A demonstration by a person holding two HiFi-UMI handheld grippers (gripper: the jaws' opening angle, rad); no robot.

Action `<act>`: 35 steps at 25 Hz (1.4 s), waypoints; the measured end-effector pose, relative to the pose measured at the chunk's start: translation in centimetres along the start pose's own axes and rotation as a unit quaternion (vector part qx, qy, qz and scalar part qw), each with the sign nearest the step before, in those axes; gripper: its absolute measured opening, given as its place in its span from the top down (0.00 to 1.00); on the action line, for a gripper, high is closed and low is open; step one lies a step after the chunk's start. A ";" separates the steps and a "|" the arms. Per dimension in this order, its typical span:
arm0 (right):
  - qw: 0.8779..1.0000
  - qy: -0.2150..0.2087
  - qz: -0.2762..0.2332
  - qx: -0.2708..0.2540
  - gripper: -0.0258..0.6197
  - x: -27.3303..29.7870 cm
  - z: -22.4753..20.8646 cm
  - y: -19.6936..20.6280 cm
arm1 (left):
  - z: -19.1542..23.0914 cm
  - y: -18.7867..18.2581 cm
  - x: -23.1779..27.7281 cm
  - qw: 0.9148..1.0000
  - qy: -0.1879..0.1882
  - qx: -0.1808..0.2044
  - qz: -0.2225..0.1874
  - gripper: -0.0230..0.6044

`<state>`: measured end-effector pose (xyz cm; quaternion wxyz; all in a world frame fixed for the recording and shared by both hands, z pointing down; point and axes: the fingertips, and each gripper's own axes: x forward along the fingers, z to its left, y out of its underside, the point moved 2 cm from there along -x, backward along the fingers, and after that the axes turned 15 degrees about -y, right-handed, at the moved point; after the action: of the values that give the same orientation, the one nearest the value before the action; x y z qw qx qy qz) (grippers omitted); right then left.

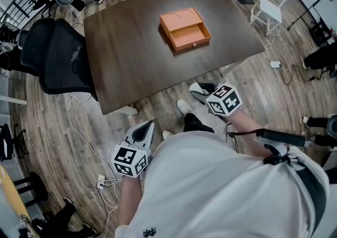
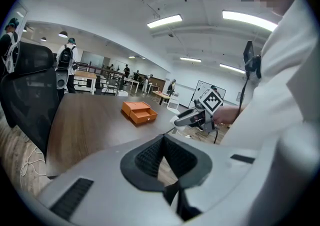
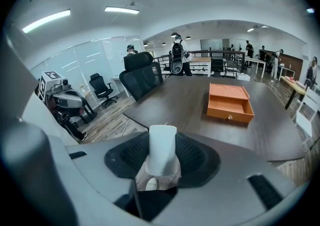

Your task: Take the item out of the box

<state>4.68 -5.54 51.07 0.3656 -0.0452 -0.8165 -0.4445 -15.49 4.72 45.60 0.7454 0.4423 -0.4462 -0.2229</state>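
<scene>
An orange box sits on the far part of the dark wooden table, its drawer pulled out toward me and bare inside; the box also shows in the right gripper view and, small, in the left gripper view. My right gripper hangs off the table's near edge, above the floor. It is shut on a white cylindrical candle that stands upright between its pads. My left gripper is lower left, over the floor, its jaws together with nothing between them.
A black office chair stands at the table's left side. A white chair is beyond the far right corner. Cables and a power strip lie on the wood floor by my feet. People stand in the background.
</scene>
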 end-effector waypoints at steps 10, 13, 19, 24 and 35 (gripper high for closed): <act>1.000 -0.015 0.005 -0.011 0.71 1.1 0.2 -0.8 | 0.5 -0.1 0.4 1.000 -0.006 -0.008 0.000 0.95; 1.000 -0.017 0.006 -0.013 0.71 1.2 0.3 -1.0 | 0.7 -0.3 0.4 1.000 -0.006 -0.008 0.001 0.95; 1.000 -0.016 0.008 -0.013 0.71 1.3 0.1 -0.7 | 0.7 -0.2 1.0 1.000 -0.002 -0.006 0.003 0.95; 1.000 -0.018 0.013 -0.012 0.71 1.4 -0.4 -0.3 | 0.5 -0.1 1.7 1.000 0.001 -0.010 0.006 0.95; 0.999 -0.028 0.019 -0.015 0.71 2.1 -0.2 -0.5 | 0.9 0.0 1.7 1.000 -0.005 -0.016 0.013 0.95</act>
<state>3.07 -6.53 52.15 0.3501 -0.0790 -0.8186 -0.4484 -15.45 3.08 46.62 0.7530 0.4238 -0.4517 -0.2223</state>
